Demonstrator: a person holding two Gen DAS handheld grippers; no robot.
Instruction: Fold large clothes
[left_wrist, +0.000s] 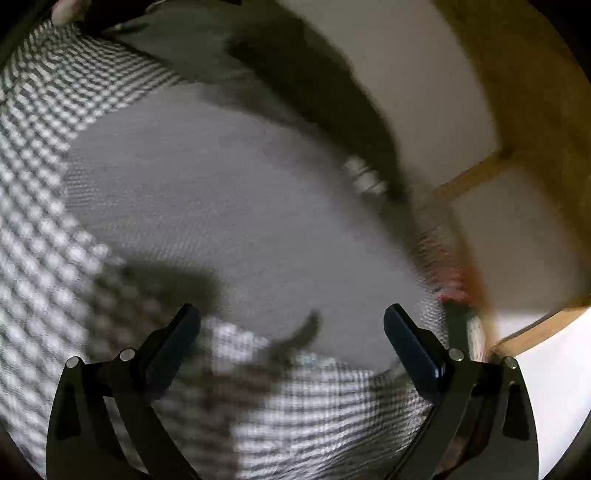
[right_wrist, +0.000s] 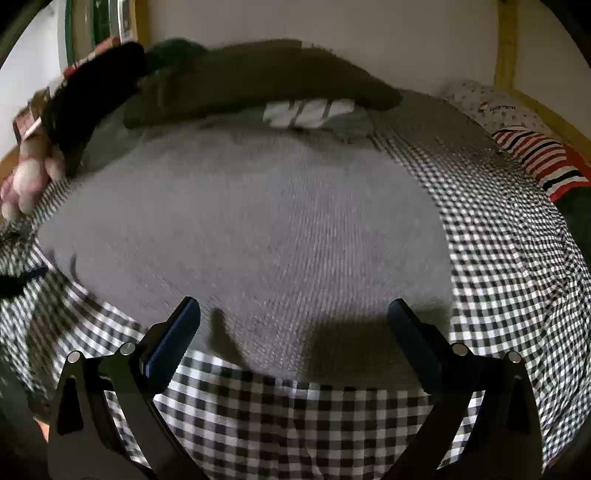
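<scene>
Now both claws hang over a bed with nothing between their fingers. The left claw (left_wrist: 291, 332) stands wide open, and the right claw (right_wrist: 293, 325) also stands wide open; neither one holds or touches cloth.

The grey sweater (right_wrist: 251, 221) lies spread flat on the checked bedsheet (right_wrist: 498, 258), in the middle of the bed. In the right wrist view its near edge runs just in front of the claw, and a white patch with dark stripes (right_wrist: 306, 110) shows at its far end. Behind it lies a dark green garment (right_wrist: 258, 77), touching or overlapping the far edge of the sweater. A striped red, white and black cloth (right_wrist: 543, 162) sits at the far right, well apart. In the left wrist view the picture is blurred, but the same grey sweater (left_wrist: 221, 203) fills the middle, and a wooden bed frame (left_wrist: 476, 177) runs along the right.

The sweater looks like thick knit: soft, floppy, a little heavy, and probably stretchy. It will likely sag if it is lifted by one point. A good place to take hold seems to be the two near corners of the hem, one for each claw, pinching the whole thickness of the edge.
</scene>
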